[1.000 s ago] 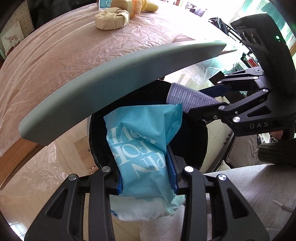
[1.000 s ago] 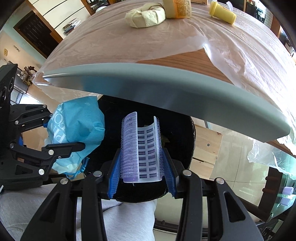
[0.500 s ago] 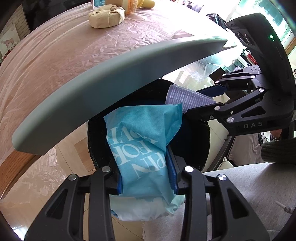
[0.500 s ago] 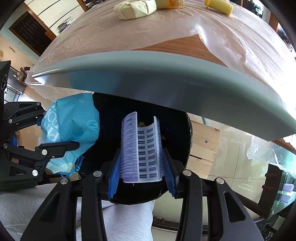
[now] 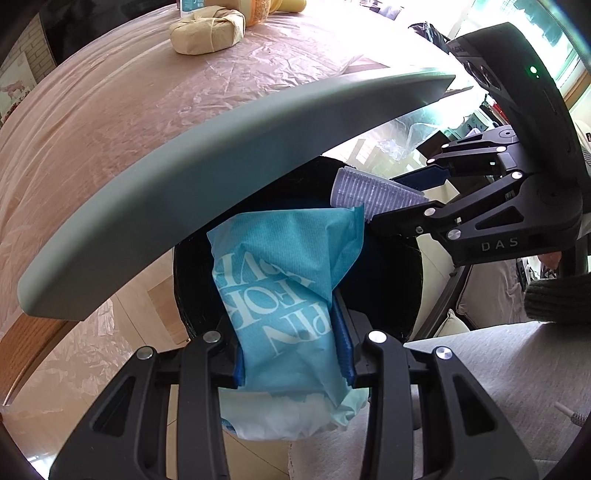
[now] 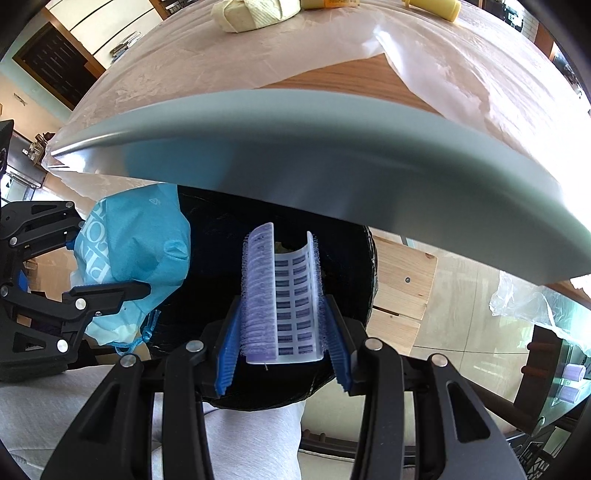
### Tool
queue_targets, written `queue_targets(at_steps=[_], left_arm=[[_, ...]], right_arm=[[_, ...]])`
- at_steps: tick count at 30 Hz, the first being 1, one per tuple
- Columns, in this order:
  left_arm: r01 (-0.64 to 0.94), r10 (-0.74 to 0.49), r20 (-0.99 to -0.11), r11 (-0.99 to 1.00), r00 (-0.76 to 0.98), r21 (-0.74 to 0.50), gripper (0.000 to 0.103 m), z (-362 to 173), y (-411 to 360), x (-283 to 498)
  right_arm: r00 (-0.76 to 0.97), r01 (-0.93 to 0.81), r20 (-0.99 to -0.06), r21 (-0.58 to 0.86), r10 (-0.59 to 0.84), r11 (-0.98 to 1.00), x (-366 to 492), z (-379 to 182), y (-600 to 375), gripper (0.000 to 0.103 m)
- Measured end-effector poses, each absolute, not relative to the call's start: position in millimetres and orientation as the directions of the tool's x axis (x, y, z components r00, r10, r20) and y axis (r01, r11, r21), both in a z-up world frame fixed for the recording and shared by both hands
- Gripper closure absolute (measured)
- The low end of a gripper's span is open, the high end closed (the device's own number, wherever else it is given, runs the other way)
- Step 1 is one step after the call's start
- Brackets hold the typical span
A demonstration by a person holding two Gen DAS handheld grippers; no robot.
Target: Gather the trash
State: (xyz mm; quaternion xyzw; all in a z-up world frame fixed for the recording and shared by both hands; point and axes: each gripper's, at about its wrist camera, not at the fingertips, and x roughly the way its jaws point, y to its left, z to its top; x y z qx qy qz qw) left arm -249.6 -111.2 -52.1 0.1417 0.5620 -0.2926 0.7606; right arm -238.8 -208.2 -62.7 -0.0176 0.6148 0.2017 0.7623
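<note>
My left gripper is shut on a crumpled blue packet with white lettering, held over the dark mouth of a black bin. My right gripper is shut on a curled purple-and-white printed sheet, also above the bin. The two views show each other's load: the right gripper with its sheet comes in from the right, and the left gripper with the packet from the left. The bin's far part is hidden under the table edge.
A thick grey table edge overhangs the bin. On the film-covered tabletop lie a beige wrapped bundle and a yellow bottle. A person's grey-clad lap is below; a wooden box stands beside the bin.
</note>
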Motion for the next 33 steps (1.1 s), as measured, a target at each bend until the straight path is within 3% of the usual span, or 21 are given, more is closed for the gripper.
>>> queue_targets(at_steps=[11, 13, 14, 17, 18, 26, 30, 33], left_arm=[[0.619, -0.289, -0.938, 0.777, 0.193, -0.112, 0.065, -52.7, -112.8, -250.1], [0.62, -0.299, -0.933, 0.776, 0.2, -0.115, 0.059, -50.9, -112.9, -250.4], [0.62, -0.304, -0.931, 0.776, 0.201, -0.12, 0.052, -49.9, -112.6, -250.6], [0.621, -0.306, -0.926, 0.776, 0.222, -0.108, 0.028, -45.4, -111.2, -252.6], [0.624, -0.31, -0.924, 0.774, 0.226, -0.107, 0.027, -43.5, -110.6, -253.7], [0.629, -0.36, -0.899, 0.766, 0.248, -0.133, 0.026, -6.6, -90.9, -267.0], [0.637, -0.427, -0.84, 0.76, 0.336, -0.131, 0.013, 41.0, -78.9, -272.0], [0.607, -0.46, -0.759, 0.787, 0.461, -0.108, 0.007, 85.1, -72.3, -264.2]], right_arm=[[0.163, -0.324, -0.947, 0.212, 0.276, 0.922, -236.3, -67.8, -213.2, 0.061], [0.169, -0.32, -0.946, 0.212, 0.276, 0.923, -235.8, -67.3, -213.9, 0.06], [0.175, -0.316, -0.946, 0.209, 0.274, 0.925, -236.3, -66.6, -213.3, 0.058], [0.157, -0.3, -0.942, 0.239, 0.295, 0.923, -238.8, -66.2, -215.7, 0.028], [0.159, -0.295, -0.94, 0.245, 0.3, 0.924, -239.9, -64.9, -217.1, 0.025], [0.213, -0.277, -0.924, 0.255, 0.318, 0.926, -265.1, -27.2, -238.3, 0.023], [0.387, -0.308, -0.875, 0.176, 0.292, 0.935, -275.4, 29.5, -248.9, 0.018], [0.618, -0.293, -0.741, 0.094, 0.263, 0.952, -277.7, 94.5, -257.5, 0.006]])
